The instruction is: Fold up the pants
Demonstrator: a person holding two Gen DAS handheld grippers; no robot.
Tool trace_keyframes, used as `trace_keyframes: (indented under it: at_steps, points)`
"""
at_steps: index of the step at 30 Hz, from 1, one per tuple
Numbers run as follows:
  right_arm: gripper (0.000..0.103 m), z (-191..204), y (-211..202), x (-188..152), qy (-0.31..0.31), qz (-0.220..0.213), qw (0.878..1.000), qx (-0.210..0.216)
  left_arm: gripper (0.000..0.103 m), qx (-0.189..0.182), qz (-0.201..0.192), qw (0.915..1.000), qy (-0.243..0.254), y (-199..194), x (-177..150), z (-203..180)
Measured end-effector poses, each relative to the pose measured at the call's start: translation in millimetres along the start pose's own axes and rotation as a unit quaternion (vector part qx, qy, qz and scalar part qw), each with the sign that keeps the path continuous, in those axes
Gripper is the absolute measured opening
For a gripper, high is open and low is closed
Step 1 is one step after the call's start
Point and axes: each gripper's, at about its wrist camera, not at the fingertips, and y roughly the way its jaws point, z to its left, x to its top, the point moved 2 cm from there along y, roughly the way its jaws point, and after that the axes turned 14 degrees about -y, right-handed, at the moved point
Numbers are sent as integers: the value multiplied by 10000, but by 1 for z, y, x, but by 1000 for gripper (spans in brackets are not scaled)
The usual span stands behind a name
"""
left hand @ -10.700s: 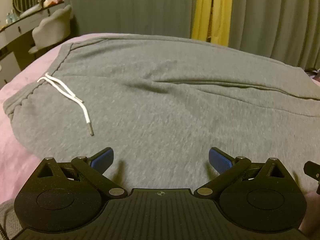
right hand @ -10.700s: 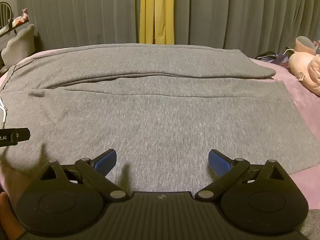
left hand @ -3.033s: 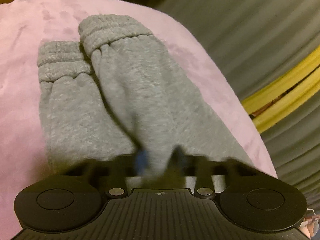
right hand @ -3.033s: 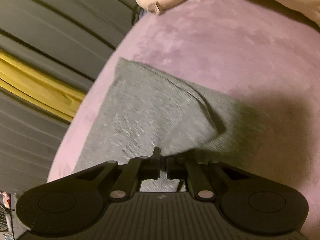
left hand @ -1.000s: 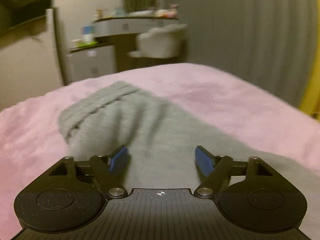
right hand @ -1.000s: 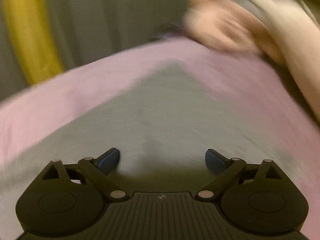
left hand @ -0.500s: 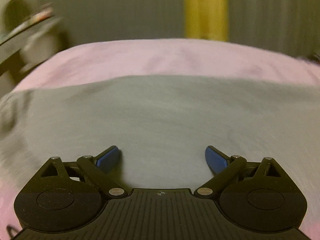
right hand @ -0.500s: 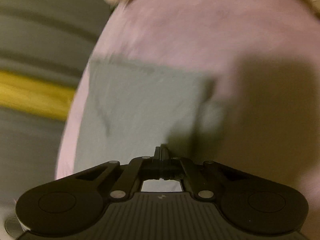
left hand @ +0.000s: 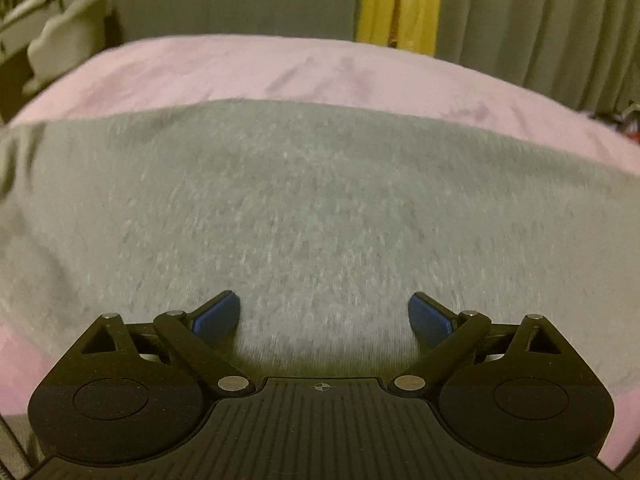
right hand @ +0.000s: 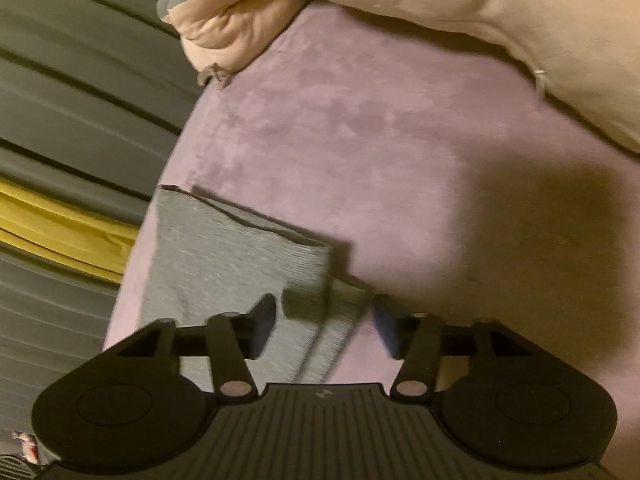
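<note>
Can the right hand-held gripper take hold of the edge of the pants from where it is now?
Probably yes. The right hand-held gripper is open, and the folded edge of the pants lies between its fingers on the bedspread. Nothing covers that edge.

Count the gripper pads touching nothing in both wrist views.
4. The left gripper holds both blue pads wide apart above the gray pants. The right gripper is open too, its pads either side of the pants' folded corner; contact there is unclear.
</note>
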Motion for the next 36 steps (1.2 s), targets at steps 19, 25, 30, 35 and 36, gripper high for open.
trace_keyframes:
  at_steps: [19, 25, 30, 35, 36]
  points:
    - [14, 18, 7, 4, -444, 87, 9990, -34, 98, -196, -194, 9994, -196, -3, 5, 3]
    - [10, 105, -19, -4, -2164, -624, 9738, -302, 90, 233, -336, 9956, -841, -1, 17, 27]
    - [10, 226, -49, -74, -4292, -811, 8960, 797, 90, 48, -408, 9930, -1109, -9, 20, 35]
    - [12, 283, -39, -197, -5941, -68, 7876, 1632, 92, -302, -444, 9901, -1296, -14, 22, 40]
    - [18, 284, -29, -217, -6003, 223, 7811, 1701, 92, -362, -430, 9896, -1325, -14, 23, 41]
